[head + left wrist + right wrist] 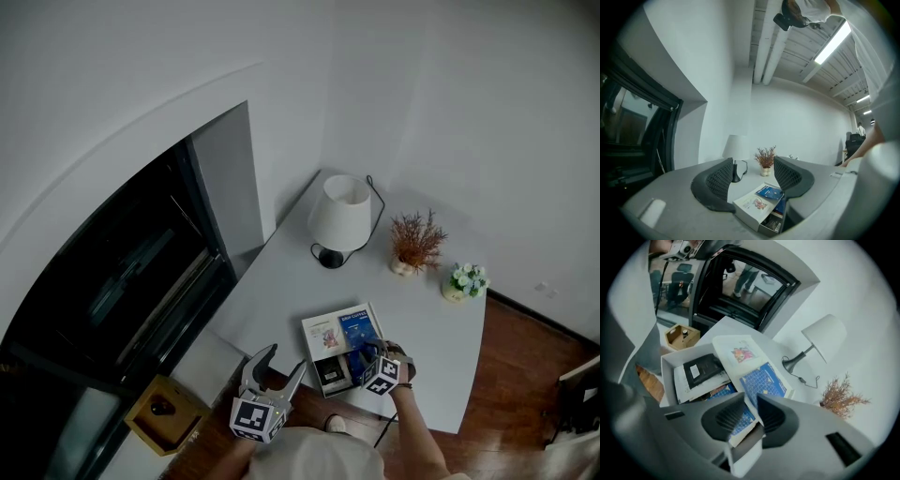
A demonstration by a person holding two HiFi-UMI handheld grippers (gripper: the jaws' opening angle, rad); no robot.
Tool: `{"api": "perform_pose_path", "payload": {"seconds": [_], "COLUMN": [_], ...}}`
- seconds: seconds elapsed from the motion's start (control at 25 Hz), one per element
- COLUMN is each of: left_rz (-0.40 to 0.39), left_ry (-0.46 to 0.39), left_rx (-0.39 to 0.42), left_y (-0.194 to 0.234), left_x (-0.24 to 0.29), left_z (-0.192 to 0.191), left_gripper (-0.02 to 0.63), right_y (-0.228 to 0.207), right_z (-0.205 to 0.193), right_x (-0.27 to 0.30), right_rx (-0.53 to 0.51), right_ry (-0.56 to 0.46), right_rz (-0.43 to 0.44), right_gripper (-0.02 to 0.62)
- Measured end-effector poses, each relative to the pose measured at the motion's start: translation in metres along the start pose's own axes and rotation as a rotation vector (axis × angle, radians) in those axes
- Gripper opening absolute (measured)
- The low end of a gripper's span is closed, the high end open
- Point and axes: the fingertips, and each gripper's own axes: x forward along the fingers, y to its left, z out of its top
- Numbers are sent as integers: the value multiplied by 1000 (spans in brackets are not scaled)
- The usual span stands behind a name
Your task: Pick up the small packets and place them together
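Landmark is the white box (313,341) (749,218) (668,364), open on the white table (281,286) at its near edge.

Packets are all in or on the box:
- blue grid packet (358,328) (768,191) (761,379) lies flat on the box's far half
- white packet with a pink picture (326,336) (754,202) (740,352) is just beside it on the same surface
- black packet (331,372) (701,370) sits in the box's near compartment on white paper
- more blue print shows under the paper

Right gripper (366,354) (751,401) is over the box's right side, pitched down. Jaws stand a narrow gap apart. A second blue grid packet in the box, below the first, has its white edge running into that gap. The right gripper view shows no clear squeeze on it.

Left gripper (288,357) (753,168) hangs off the box's left side, past the table edge, pointing level. Jaws are wide apart with nothing between the pads. The box shows low in the gap, beyond them.

Beyond the box on the table:
- white-shade lamp (339,216) (735,147) (825,336) on a black base with a black cord
- dried plant in a small vase (415,242) (765,158) (841,397) to the lamp's right
- small flower pot (464,281) further right

Left of the box, down on the wood floor, is an open cardboard box (164,410) (682,335) with a small dark item inside. A dark glazed window (112,272) is behind it.
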Motion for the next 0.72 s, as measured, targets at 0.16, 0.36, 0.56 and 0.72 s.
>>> {"api": "perform_pose_path", "payload": {"seconds": [0.16,0.36,0.56,0.72], "left_rz": [2,-8,-22,-29], "left_ry": [3,-6,-18,-28], "left_rx": [-2,-7,-15,-14], "left_y": [1,2,0,0], "left_x": [0,2,4,6], "left_z": [-2,3,3,6], "left_gripper": [267,265,264,262], "right_y": [-11,-31,-43,-53], "right_z": [28,99,143,147], "right_x": [-29,-111,-176,-210], "right_rx": [142,394,491,557], "right_ry": [-154,-537,-758,-848], "right_rz": [-38,-50,-102,-232], "right_gripper": [420,420,419,370]}}
